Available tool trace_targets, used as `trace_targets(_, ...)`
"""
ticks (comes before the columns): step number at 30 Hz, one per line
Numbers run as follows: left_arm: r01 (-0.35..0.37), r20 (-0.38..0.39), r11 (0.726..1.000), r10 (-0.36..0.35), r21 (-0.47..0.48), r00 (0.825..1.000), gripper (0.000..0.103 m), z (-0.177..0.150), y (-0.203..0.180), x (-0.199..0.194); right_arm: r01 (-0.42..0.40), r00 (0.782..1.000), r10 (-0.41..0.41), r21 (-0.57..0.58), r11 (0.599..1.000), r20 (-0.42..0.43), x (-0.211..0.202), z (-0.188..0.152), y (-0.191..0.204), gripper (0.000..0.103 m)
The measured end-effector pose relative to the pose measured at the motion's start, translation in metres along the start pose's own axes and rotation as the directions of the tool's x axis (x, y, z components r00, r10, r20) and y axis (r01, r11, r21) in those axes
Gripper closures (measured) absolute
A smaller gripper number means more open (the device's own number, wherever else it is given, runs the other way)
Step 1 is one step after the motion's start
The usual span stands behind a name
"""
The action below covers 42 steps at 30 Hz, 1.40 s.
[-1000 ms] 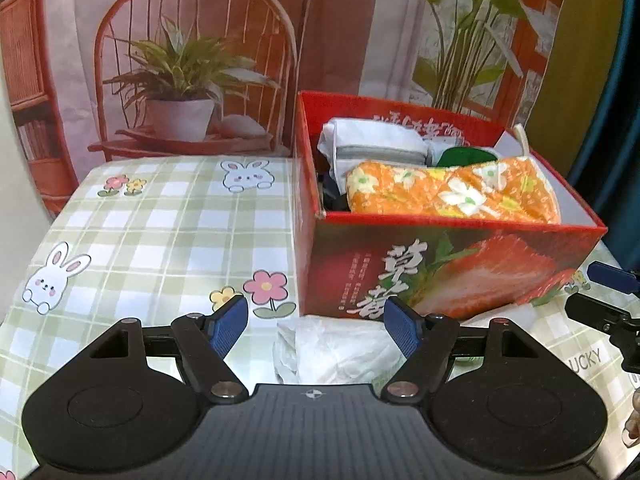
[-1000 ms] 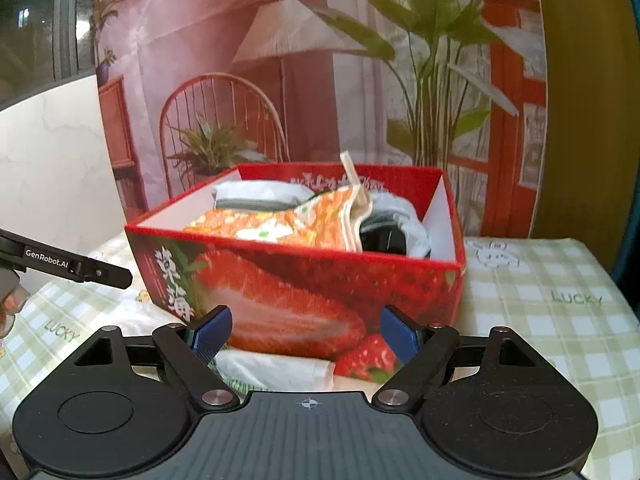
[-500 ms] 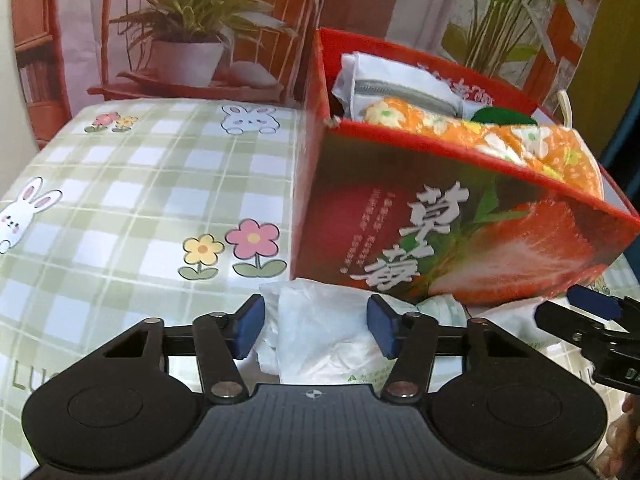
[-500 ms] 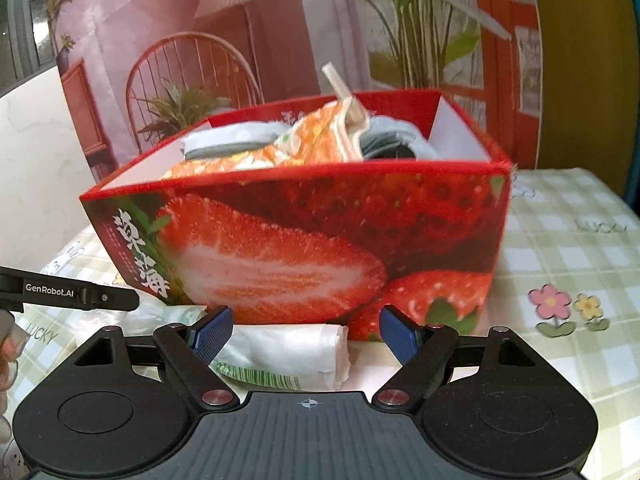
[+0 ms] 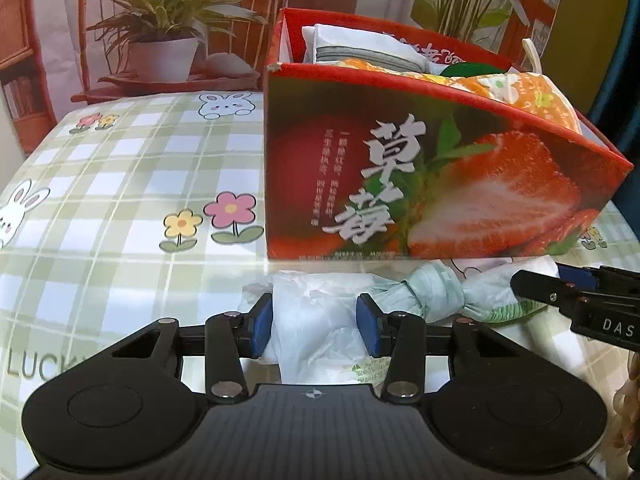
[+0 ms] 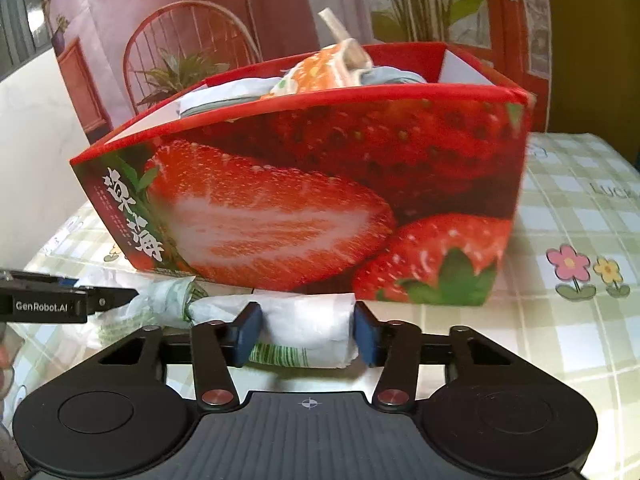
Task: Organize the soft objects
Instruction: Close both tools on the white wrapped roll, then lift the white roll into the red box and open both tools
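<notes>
The red box (image 5: 400, 184) blocks the way ahead; open tablecloth (image 5: 120, 184) lies left.

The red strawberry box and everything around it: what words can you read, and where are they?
"草莓": big white characters on the red strawberry cardboard box.
Small white columns beside them: too blurred to read.
"LUCK": green checked tablecloth, cut off at the edge.
"GenRobot.AI": black left gripper.
"DAS": black right gripper, cut off.
Green print on the knotted white plastic bag: too small.

Both grippers sit low and level, side by side: the left gripper (image 5: 316, 330) and the right gripper (image 6: 307, 334), each with jaws narrowed but not fully together.
</notes>
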<state>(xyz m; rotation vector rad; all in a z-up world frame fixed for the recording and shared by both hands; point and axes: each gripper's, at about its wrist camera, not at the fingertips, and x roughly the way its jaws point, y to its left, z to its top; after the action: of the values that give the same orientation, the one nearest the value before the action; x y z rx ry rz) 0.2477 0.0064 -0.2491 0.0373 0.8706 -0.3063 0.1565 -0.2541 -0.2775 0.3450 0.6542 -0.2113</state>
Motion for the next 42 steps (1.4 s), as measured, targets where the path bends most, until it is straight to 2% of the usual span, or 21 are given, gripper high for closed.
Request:
trace_targets(1,0.002,0.004,1.000,-0.002,-0.009,1.000,0.060,-0.003,0.000,-0.003,0.002,1.000,-0.002,0.001,1.000,0.004,-0.003,-0.001,-0.001,0.071)
trace_targets(4,0.013,0.039,1.000,-0.013,-0.024,0.999,0.072,-0.011,-0.001,-0.014,-0.004,1.000,0.004,0.021,1.000,0.021,-0.012,-0.005,-0.006,0.080)
trace_targets(10,0.021,0.135,0.997,-0.010,-0.079,0.991,0.080,-0.025,-0.005,-0.047,-0.046,0.995,0.041,0.059,0.997,0.089,-0.043,-0.018,-0.010,0.084)
trace_targets(17,0.018,0.223,0.998,-0.004,-0.061,0.975,0.081,-0.023,-0.014,-0.077,-0.082,0.980,0.077,0.022,0.996,0.185,-0.079,-0.015,-0.004,0.085)
trace_targets(28,0.041,0.334,0.999,-0.031,-0.024,0.942,0.081,0.002,-0.024,-0.107,-0.055,0.945,0.080,-0.087,0.995,0.317,-0.118,0.005,0.006,0.086)
trace_targets(38,0.026,0.408,0.999,-0.043,0.046,0.912,0.081,0.031,-0.043,-0.119,-0.044,0.922,0.067,-0.069,0.997,0.381,-0.130,0.030,0.001,0.086)
trace_targets(42,0.016,0.410,0.998,-0.038,0.056,0.911,0.081,0.043,-0.047,-0.115,-0.048,0.918,0.059,-0.037,0.998,0.392,-0.131,0.043,-0.003,0.086)
